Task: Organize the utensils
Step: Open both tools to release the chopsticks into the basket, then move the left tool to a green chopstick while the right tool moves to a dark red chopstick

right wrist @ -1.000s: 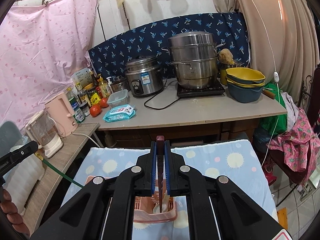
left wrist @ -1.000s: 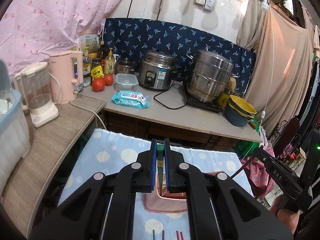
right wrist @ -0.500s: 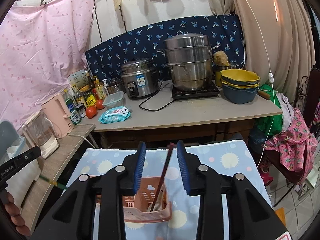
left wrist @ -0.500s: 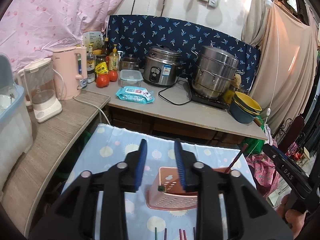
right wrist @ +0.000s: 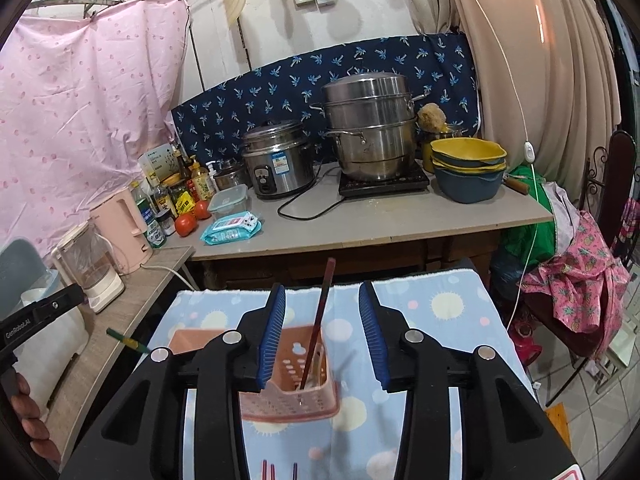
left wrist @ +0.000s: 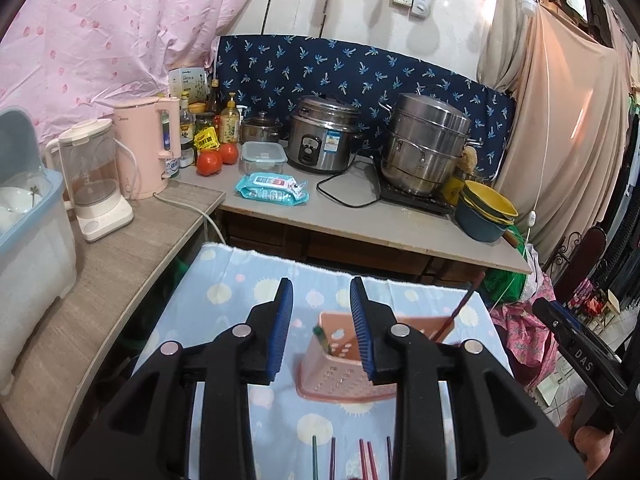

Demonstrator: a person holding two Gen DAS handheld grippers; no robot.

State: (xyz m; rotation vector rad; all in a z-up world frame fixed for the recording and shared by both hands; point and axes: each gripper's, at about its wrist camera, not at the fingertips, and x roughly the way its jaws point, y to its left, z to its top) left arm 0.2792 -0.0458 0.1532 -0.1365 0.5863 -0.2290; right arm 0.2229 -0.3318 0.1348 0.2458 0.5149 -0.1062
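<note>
A pink perforated utensil basket (left wrist: 340, 372) (right wrist: 296, 384) stands on the sun-patterned blue cloth (left wrist: 240, 280) (right wrist: 440, 304). A green chopstick (left wrist: 321, 336) (right wrist: 128, 342) leans in its left end. A dark red chopstick (right wrist: 318, 320) (left wrist: 460, 308) leans in its right end. My left gripper (left wrist: 322, 328) is open and empty above the basket's left end. My right gripper (right wrist: 322, 332) is open, its blue pads either side of the red chopstick without touching it. Several more chopsticks (left wrist: 360, 458) (right wrist: 272, 470) lie on the cloth below the grippers.
Behind the cloth stands a grey counter (left wrist: 360, 220) with a rice cooker (left wrist: 322, 138), a steel steamer pot (left wrist: 426, 150), stacked bowls (left wrist: 484, 210), tomatoes and a wipes pack. A wooden side shelf (left wrist: 100, 280) on the left carries a pink kettle (left wrist: 142, 146) and a blender.
Both grippers have opened and let go of their chopsticks, which now lean in the basket. Both grippers have drawn back and up a little.
</note>
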